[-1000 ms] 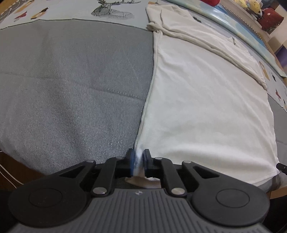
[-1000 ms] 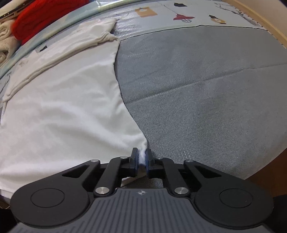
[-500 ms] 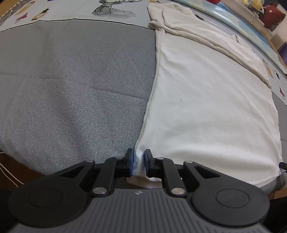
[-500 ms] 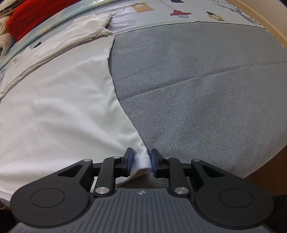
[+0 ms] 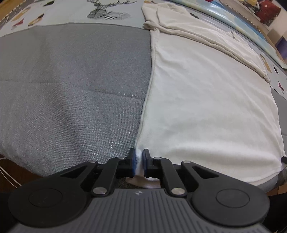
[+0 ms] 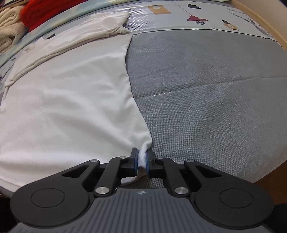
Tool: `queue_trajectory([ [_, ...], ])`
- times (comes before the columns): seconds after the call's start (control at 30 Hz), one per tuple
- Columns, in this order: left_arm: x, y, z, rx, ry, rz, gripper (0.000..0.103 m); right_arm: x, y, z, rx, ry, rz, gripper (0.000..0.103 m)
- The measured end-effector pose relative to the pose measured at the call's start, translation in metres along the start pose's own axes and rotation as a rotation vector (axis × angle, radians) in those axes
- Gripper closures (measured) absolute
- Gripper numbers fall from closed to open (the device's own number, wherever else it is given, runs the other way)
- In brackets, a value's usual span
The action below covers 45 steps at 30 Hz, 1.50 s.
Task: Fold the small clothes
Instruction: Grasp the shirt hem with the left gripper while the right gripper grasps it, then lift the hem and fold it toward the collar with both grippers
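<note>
A white T-shirt [image 5: 206, 100] lies flat on a grey mat [image 5: 71, 86], its sleeves folded in across the far end. It also shows in the right wrist view [image 6: 68, 107]. My left gripper [image 5: 138, 164] is shut on the shirt's near left hem corner at the mat's front edge. My right gripper [image 6: 142, 162] is shut on the near right hem corner, where the cloth bunches between the blue pads [image 6: 136, 162].
The grey mat [image 6: 206, 93] lies on a patterned play mat with a deer print [image 5: 105, 10]. Red cloth [image 6: 44, 10] and a cream folded pile [image 6: 9, 26] lie at the far left. Soft toys [image 5: 263, 9] sit far right. Bare floor [image 6: 269, 179] shows past the mat's front edge.
My right gripper, half open around the corner half a second ago, has shut on it again. The left gripper has kept its grip. Both views have shifted slightly.
</note>
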<state>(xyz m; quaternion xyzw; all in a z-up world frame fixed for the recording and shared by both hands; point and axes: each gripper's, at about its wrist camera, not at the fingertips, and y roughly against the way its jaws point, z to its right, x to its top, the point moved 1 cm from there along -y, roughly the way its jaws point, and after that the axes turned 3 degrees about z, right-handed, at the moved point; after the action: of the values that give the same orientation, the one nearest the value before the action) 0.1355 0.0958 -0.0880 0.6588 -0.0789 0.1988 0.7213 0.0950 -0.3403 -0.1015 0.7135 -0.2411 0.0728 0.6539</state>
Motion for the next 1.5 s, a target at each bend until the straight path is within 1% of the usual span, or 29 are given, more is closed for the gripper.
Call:
queue_trajectory([
  [0.07, 0.001, 0.007, 0.002, 0.004, -0.017, 0.032, 0.097, 0.002, 0.006, 0.003, 0.026, -0.028, 0.026, 0.095],
  [0.13, 0.004, 0.020, 0.005, -0.007, -0.027, 0.076, 0.097, 0.006, 0.019, 0.008, 0.073, -0.072, 0.074, 0.096],
  [0.23, 0.007, 0.048, 0.006, -0.063, -0.017, 0.143, 0.097, 0.014, 0.047, 0.012, 0.141, -0.103, 0.169, 0.096],
  [0.37, 0.004, 0.099, 0.007, -0.158, -0.015, 0.235, 0.098, 0.019, 0.099, 0.019, 0.255, -0.109, 0.306, 0.097],
  [0.5, -0.001, 0.160, 0.007, -0.229, -0.034, 0.327, 0.098, 0.011, 0.157, 0.028, 0.329, -0.101, 0.401, 0.098],
  [0.57, -0.006, 0.189, 0.001, -0.267, -0.022, 0.363, 0.098, 0.009, 0.185, 0.037, 0.378, -0.112, 0.443, 0.098],
  [0.63, -0.010, 0.210, -0.006, -0.300, -0.004, 0.389, 0.098, 0.003, 0.211, 0.047, 0.418, -0.116, 0.483, 0.098],
  [0.7, -0.014, 0.215, -0.010, -0.311, 0.009, 0.382, 0.098, -0.003, 0.228, 0.055, 0.436, -0.104, 0.514, 0.098],
  [0.77, -0.016, 0.205, -0.009, -0.289, 0.001, 0.355, 0.098, -0.005, 0.229, 0.062, 0.429, -0.096, 0.515, 0.098],
  [0.8, -0.016, 0.200, -0.008, -0.272, 0.000, 0.339, 0.098, -0.006, 0.223, 0.065, 0.419, -0.103, 0.498, 0.098],
  [0.87, -0.010, 0.193, -0.008, -0.270, 0.010, 0.319, 0.098, -0.004, 0.206, 0.069, 0.393, -0.135, 0.450, 0.098],
  [0.93, 0.001, 0.188, -0.003, -0.274, -0.004, 0.322, 0.098, 0.001, 0.193, 0.069, 0.374, -0.160, 0.414, 0.098],
  [1.03, 0.031, 0.173, 0.007, -0.265, -0.031, 0.318, 0.098, 0.016, 0.182, 0.062, 0.338, -0.139, 0.414, 0.098],
  [1.1, 0.059, 0.160, 0.014, -0.249, -0.050, 0.317, 0.098, 0.036, 0.170, 0.057, 0.314, -0.120, 0.403, 0.098],
  [1.2, 0.102, 0.136, 0.023, -0.243, -0.044, 0.285, 0.098, 0.074, 0.150, 0.051, 0.279, -0.093, 0.364, 0.098],
  [1.33, 0.163, 0.090, 0.035, -0.205, -0.077, 0.234, 0.098, 0.134, 0.111, 0.033, 0.254, 0.013, 0.326, 0.098],
  [1.4, 0.182, 0.059, 0.035, -0.174, -0.094, 0.197, 0.098, 0.159, 0.087, 0.025, 0.225, 0.046, 0.293, 0.098],
  [1.43, 0.187, 0.040, 0.032, -0.154, -0.078, 0.172, 0.098, 0.171, 0.072, 0.021, 0.214, 0.064, 0.274, 0.098],
  [1.5, 0.188, 0.004, 0.026, -0.133, -0.037, 0.082, 0.098, 0.183, 0.046, 0.014, 0.194, 0.085, 0.255, 0.098],
])
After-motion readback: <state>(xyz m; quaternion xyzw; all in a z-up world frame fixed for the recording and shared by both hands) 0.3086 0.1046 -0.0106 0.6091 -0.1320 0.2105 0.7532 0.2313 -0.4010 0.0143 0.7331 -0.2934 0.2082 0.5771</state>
